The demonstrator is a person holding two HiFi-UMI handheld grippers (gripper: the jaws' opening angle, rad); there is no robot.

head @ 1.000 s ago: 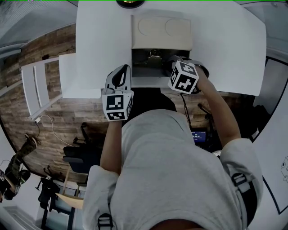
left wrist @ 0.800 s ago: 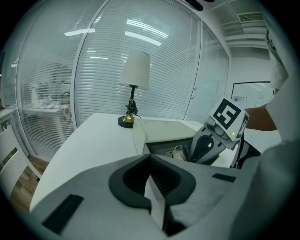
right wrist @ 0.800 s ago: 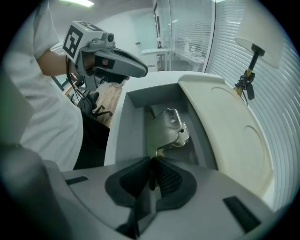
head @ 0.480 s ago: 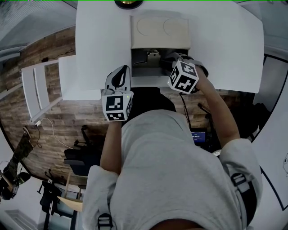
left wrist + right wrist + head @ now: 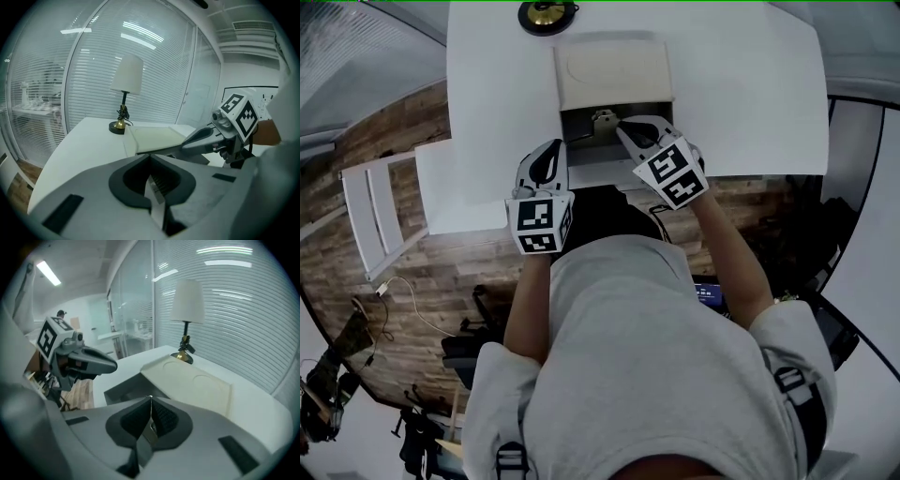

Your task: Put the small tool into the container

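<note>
A: What carries everything here?

B: A broad white counter (image 5: 750,84), with a lamp (image 5: 547,14) at its far edge. Near the front sits the container (image 5: 614,73), a pale box. Its flat top covers the far part and leaves a dark opening toward the person, probably so that things can go in from the near side.

A: And the grippers?

B: The left gripper (image 5: 553,148) hangs at the counter's front edge, just beside the opening, with its jaws pressed together on nothing. I judge it is simply parked out of the way. The right gripper (image 5: 624,127) points down at the opening. Its jaws have just been closing, and they meet with nothing between them.

A: So where is the small tool?

B: A small metallic-looking piece lies in the dark opening, just beside the right jaws' tips. I take it for the small tool (image 5: 602,118), already in the container and let go.

A: Anything unclear?

B: Its shape is too small to read, and neither gripper view shows it. The opening's inside is dark. The person's head and shoulders fill the lower head view.
</note>
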